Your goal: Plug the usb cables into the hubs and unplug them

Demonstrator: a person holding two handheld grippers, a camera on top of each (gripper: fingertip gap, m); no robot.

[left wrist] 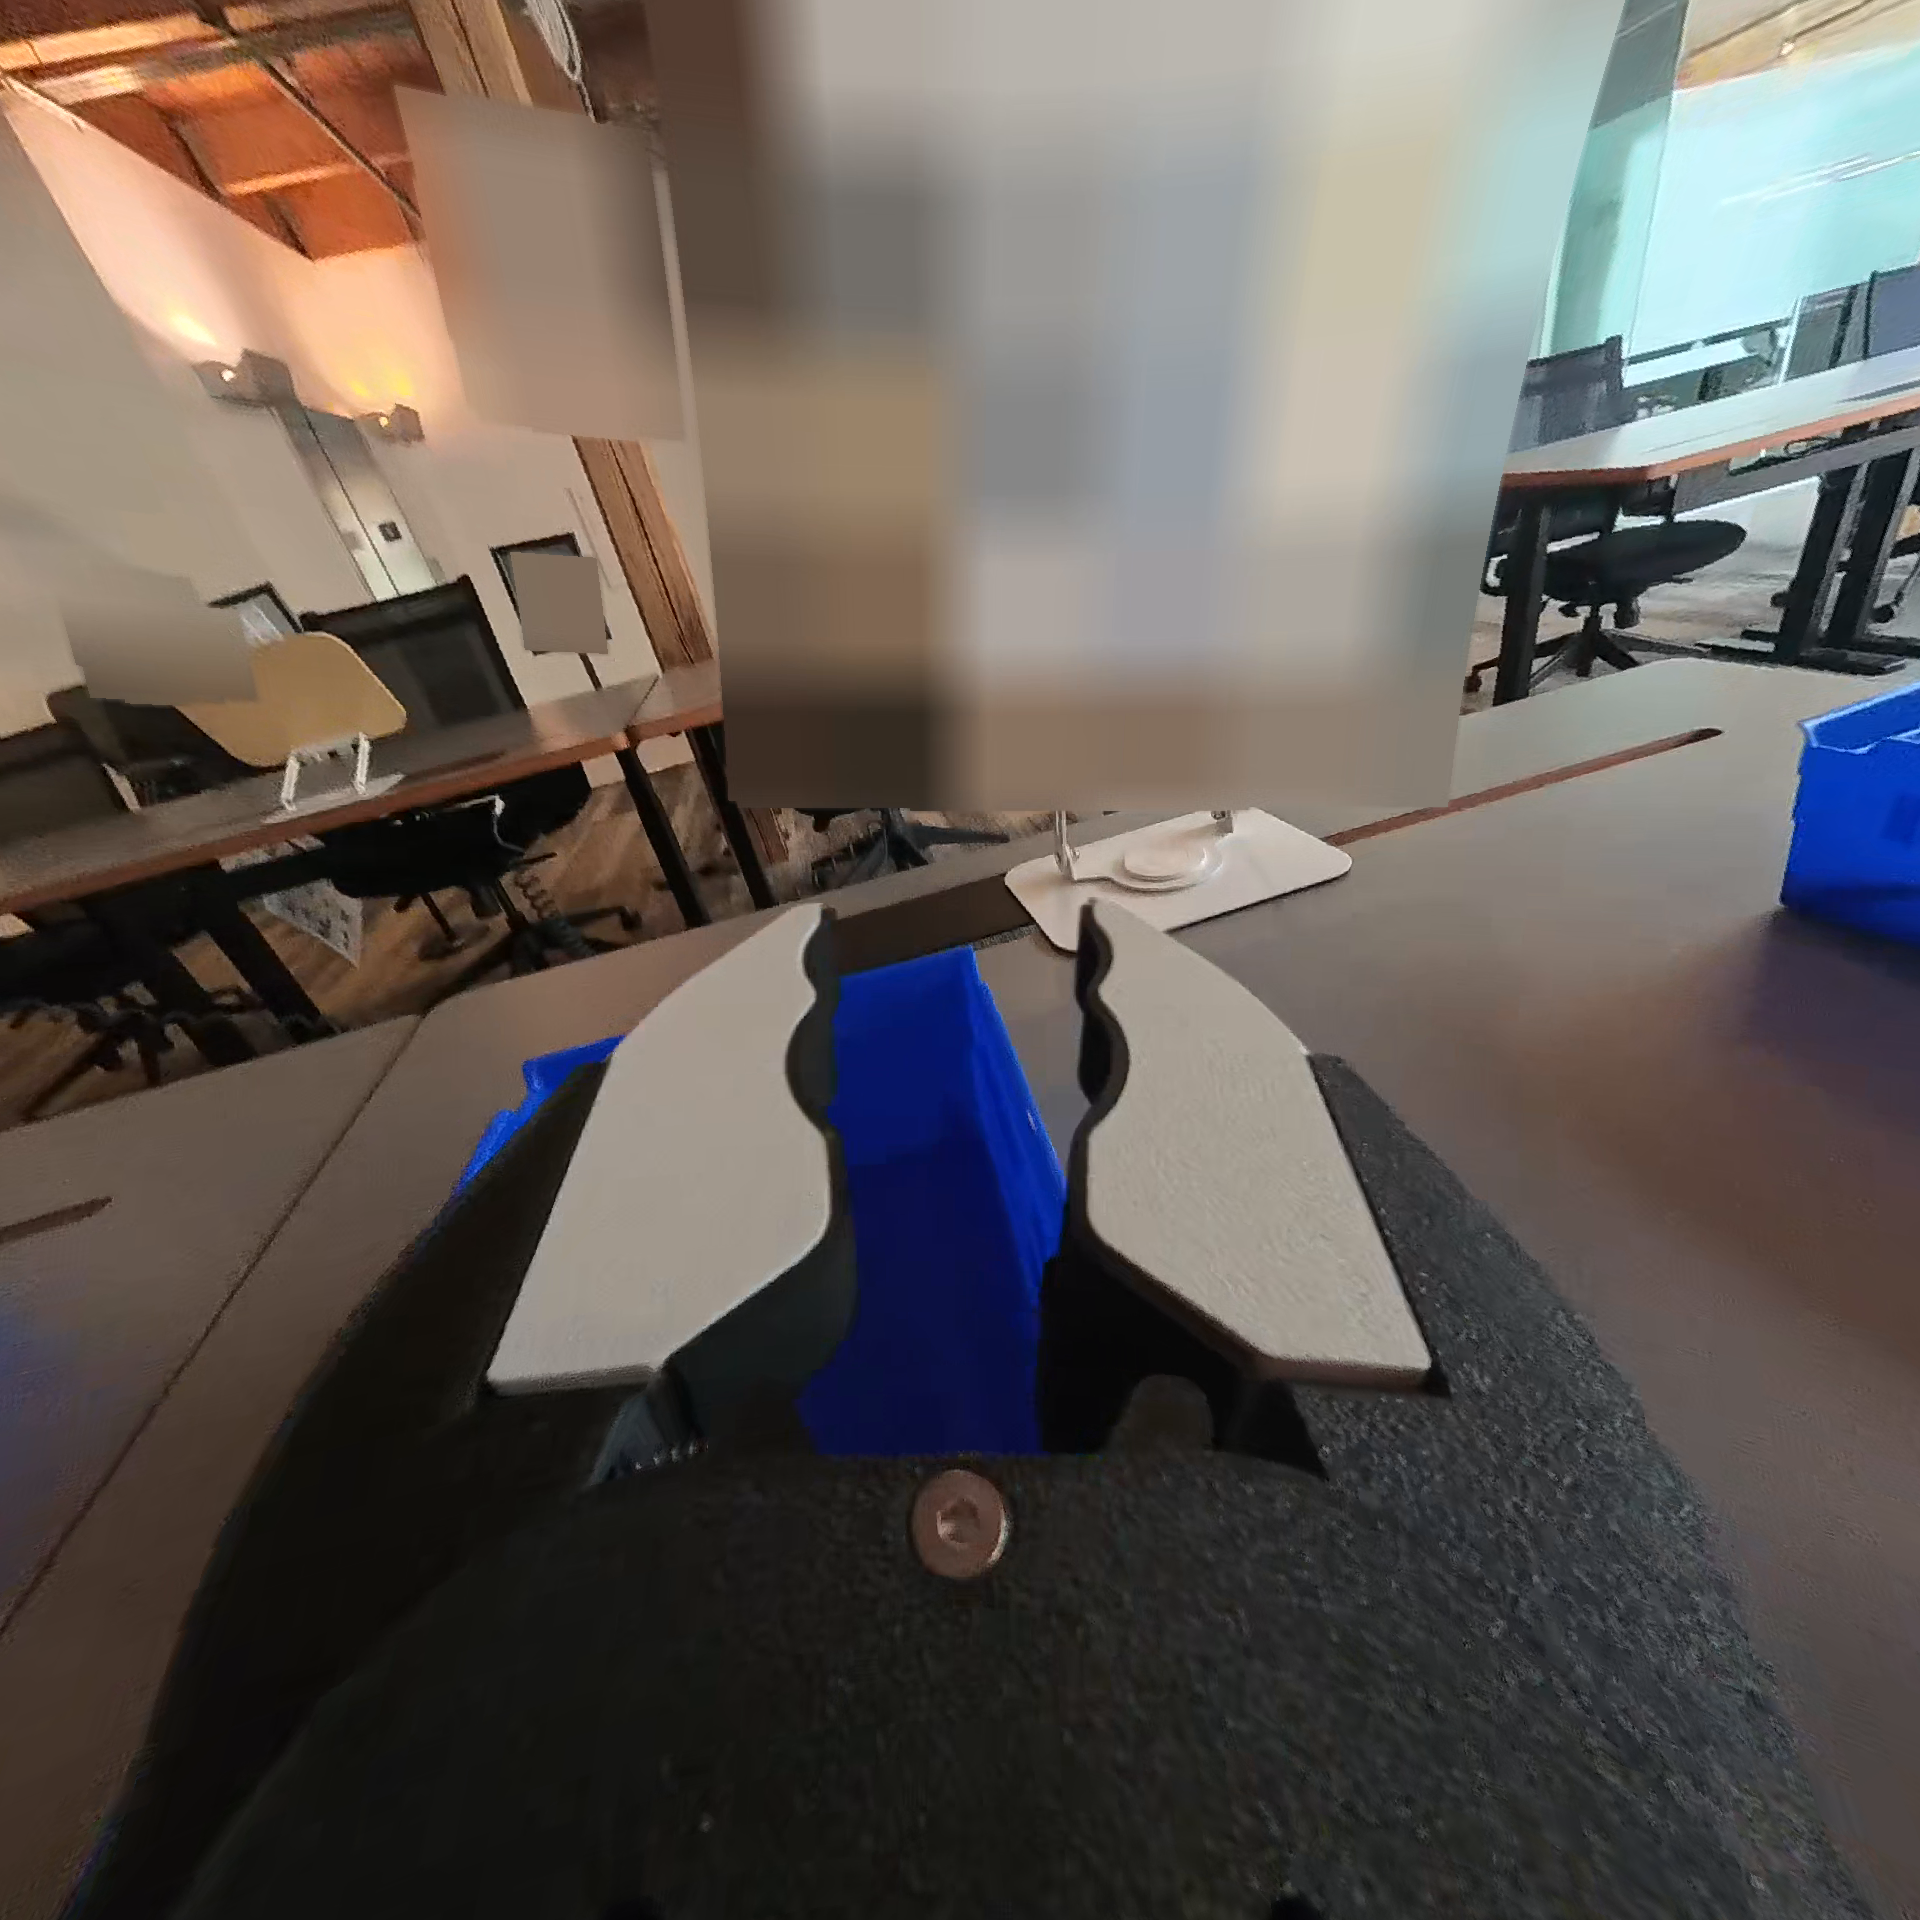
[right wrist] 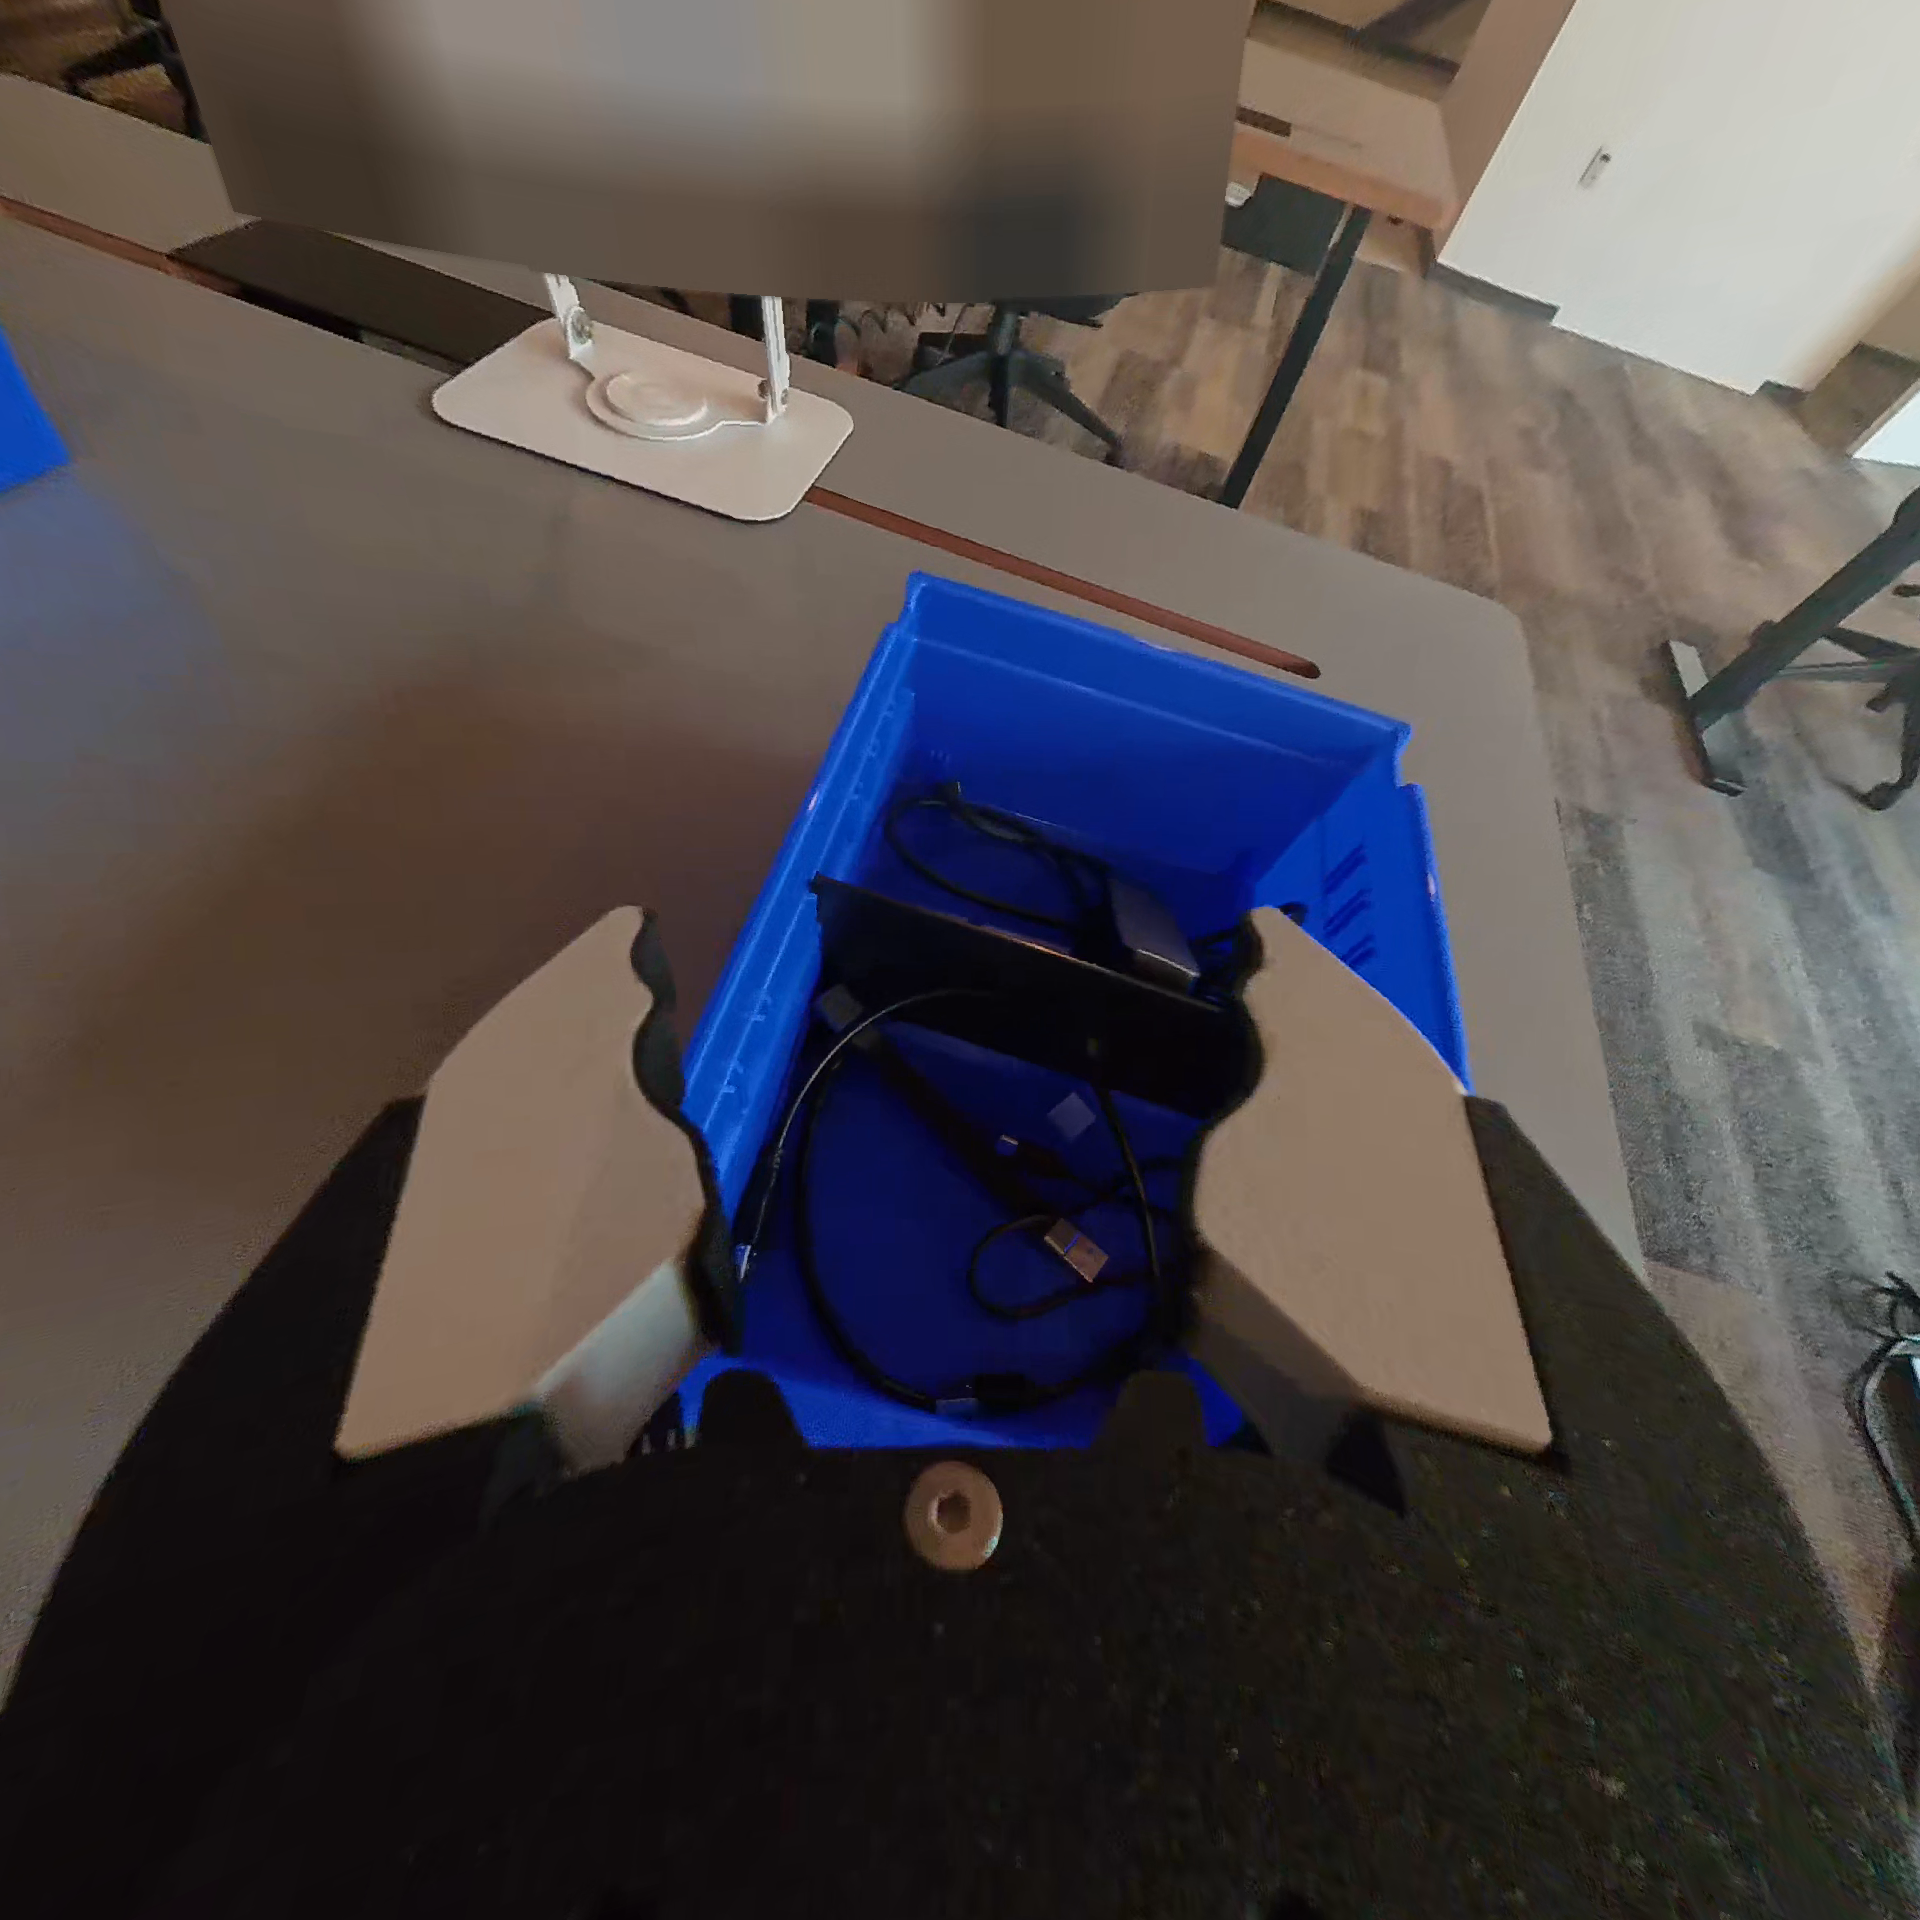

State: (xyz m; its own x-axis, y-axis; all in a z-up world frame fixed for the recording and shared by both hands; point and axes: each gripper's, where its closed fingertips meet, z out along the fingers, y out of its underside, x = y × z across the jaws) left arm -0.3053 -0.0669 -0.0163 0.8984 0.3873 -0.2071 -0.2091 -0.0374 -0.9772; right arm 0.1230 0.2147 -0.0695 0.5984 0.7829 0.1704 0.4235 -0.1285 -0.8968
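Above the blue bin [right wrist: 1091, 717] on the tabletop [right wrist: 416, 727], the right gripper [right wrist: 951, 956] hangs wide open and empty; the usb cables [right wrist: 1075, 1247] and what looks like a hub [right wrist: 1153, 940] lie inside (nothing plugged yet). The left gripper [left wrist: 956, 940], partly open, holds nothing. Next: reach down and pinch a connector.

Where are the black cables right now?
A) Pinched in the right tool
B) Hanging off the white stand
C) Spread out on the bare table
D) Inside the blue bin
D: in the right wrist view the black cables lie coiled inside the blue bin, while the right tool hovers open above them, holding nothing.
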